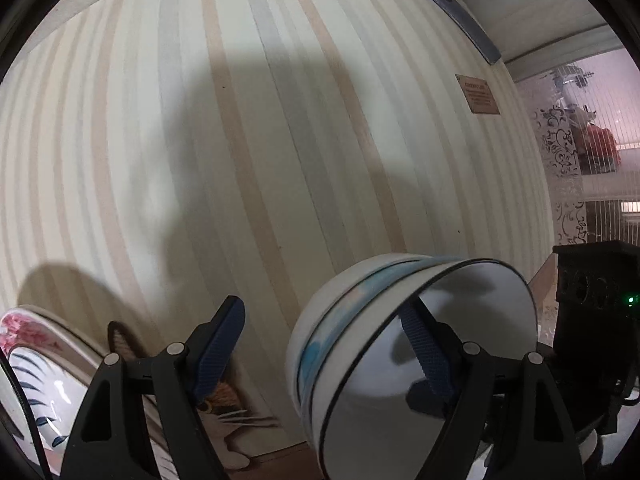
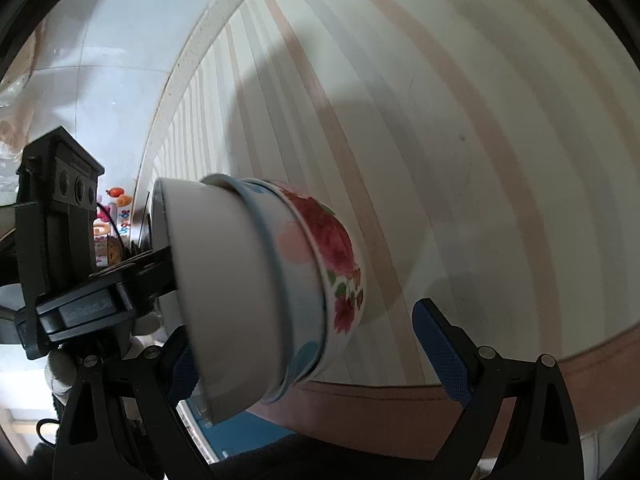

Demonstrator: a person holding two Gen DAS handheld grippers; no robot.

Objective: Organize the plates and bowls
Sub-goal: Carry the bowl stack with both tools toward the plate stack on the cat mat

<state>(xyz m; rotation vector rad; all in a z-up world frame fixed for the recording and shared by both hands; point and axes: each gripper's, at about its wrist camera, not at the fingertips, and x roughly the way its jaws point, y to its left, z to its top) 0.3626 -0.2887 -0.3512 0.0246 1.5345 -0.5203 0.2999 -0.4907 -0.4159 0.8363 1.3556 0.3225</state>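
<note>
Stack of nested bowls [image 1: 400, 344]: tipped on its side above the striped tabletop [image 1: 260, 140].
Left gripper [image 1: 328, 352]: jaws wide, right finger inside the innermost bowl, no pinch visible.
Right gripper [image 2: 316, 356]: jaws wide, straddling the stack; contact unclear.
Patterned plate [image 1: 28, 360]: left of stack.

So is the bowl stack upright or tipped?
Tipped: the bowl stack lies on its side, mouth facing the left wrist camera, bases toward the striped table.
</note>
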